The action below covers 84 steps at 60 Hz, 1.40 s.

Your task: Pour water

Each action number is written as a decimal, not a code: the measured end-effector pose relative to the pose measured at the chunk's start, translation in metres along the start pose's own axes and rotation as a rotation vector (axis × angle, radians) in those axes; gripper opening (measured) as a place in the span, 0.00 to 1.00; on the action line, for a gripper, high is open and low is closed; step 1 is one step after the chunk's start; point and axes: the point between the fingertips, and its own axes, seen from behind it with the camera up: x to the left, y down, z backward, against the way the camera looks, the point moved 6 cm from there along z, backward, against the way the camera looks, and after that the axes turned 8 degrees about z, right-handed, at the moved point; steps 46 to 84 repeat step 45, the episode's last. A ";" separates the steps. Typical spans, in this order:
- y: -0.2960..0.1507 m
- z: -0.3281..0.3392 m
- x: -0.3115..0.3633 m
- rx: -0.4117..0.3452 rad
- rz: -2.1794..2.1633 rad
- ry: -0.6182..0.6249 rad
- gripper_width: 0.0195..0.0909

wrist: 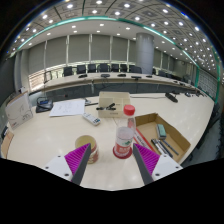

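Note:
A clear plastic bottle [125,133] with a red cap and red label stands upright on the pale table [70,130], just ahead of my right finger. To its left stands a short round cup [90,151] with a brownish band, just ahead of my left finger. My gripper [112,160] is open, its magenta pads [79,157] spread wide, with nothing between them. Both the bottle and the cup lie just beyond the fingertips.
An open cardboard box [160,135] with tools lies to the right of the bottle. Papers [68,107], a dark device [44,103] and a clear container [18,110] sit at the left. Another box [113,100] stands behind the bottle. Black chairs [100,69] line the far side.

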 end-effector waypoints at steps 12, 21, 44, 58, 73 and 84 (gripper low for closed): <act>-0.008 0.113 0.055 0.059 0.003 -0.016 0.93; -0.010 0.172 0.086 0.059 0.009 -0.014 0.93; -0.005 0.223 0.115 0.068 0.018 0.000 0.93; -0.004 0.224 0.115 0.071 0.018 0.002 0.93; -0.004 0.224 0.115 0.071 0.018 0.002 0.93; -0.004 0.224 0.115 0.071 0.018 0.002 0.93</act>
